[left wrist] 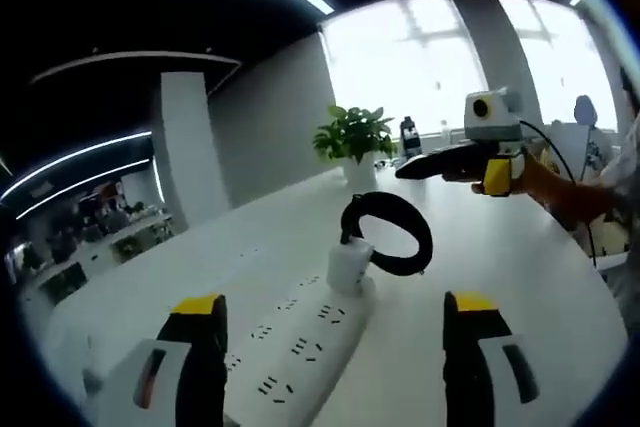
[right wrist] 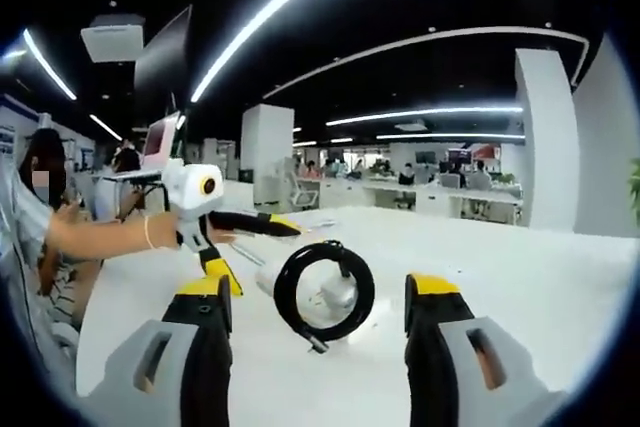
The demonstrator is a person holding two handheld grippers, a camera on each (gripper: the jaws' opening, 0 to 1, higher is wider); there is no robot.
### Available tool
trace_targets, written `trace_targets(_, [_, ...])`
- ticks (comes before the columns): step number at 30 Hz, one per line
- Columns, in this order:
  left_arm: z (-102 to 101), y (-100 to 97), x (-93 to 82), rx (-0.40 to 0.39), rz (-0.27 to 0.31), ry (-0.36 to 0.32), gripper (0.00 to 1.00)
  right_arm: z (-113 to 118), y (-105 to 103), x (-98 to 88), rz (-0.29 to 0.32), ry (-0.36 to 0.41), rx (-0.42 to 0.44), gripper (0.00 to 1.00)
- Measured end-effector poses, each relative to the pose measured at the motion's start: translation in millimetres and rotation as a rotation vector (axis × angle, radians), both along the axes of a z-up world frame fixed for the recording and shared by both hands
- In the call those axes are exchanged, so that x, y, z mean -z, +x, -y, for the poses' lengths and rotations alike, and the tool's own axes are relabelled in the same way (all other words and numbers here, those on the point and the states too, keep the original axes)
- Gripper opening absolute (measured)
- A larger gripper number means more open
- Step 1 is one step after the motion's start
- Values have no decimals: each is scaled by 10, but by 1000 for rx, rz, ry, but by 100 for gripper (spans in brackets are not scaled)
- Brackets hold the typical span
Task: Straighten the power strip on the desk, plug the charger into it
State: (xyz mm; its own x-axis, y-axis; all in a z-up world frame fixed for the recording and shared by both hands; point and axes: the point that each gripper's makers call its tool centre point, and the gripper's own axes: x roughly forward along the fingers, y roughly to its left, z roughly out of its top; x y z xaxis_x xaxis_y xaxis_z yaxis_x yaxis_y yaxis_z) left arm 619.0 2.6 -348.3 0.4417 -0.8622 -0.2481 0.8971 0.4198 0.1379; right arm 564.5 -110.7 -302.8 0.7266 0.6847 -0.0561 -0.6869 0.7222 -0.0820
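A white power strip (left wrist: pixel 300 342) lies on the white desk (left wrist: pixel 520 267), running away between my left gripper's (left wrist: pixel 334 304) open jaws. A white charger (left wrist: pixel 348 265) stands on the strip's far end and looks seated in a socket. Its black cable (left wrist: pixel 392 232) curls in a loop above it. My right gripper (left wrist: pixel 450 172), held by a hand, hovers beyond the charger with nothing in it. In the right gripper view the charger (right wrist: pixel 335 292) and cable loop (right wrist: pixel 322 292) sit between the open jaws of my right gripper (right wrist: pixel 318 287). The left gripper (right wrist: pixel 255 247) comes in from the left, open.
A potted plant (left wrist: pixel 352 137) and a dark bottle (left wrist: pixel 408 135) stand at the desk's far end by the windows. A person's arm (right wrist: pixel 100 237) reaches in from the left. Desks and people show in the background beyond the desk (right wrist: pixel 520 277).
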Motion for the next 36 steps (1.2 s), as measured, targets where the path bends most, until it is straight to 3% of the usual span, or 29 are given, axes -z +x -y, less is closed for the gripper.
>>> trace_targets(10, [-179, -135, -142, -65, -20, -51, 98, 37, -18, -38, 40, -45, -14, 81])
trace_targets(15, [-254, -216, -266, -78, -59, -147, 99, 50, -45, -59, 46, -44, -43, 86])
trace_targets(21, [-384, -236, -340, -124, -39, -185, 99, 141, -26, -104, 46, -28, -50, 90])
trace_targets(26, [-431, -243, -341, -145, 6, -181, 99, 230, 59, -137, 57, -54, -56, 95])
trace_targets(36, [-465, -275, -189, -153, 6, -154, 99, 355, 287, -141, 29, -55, -64, 100])
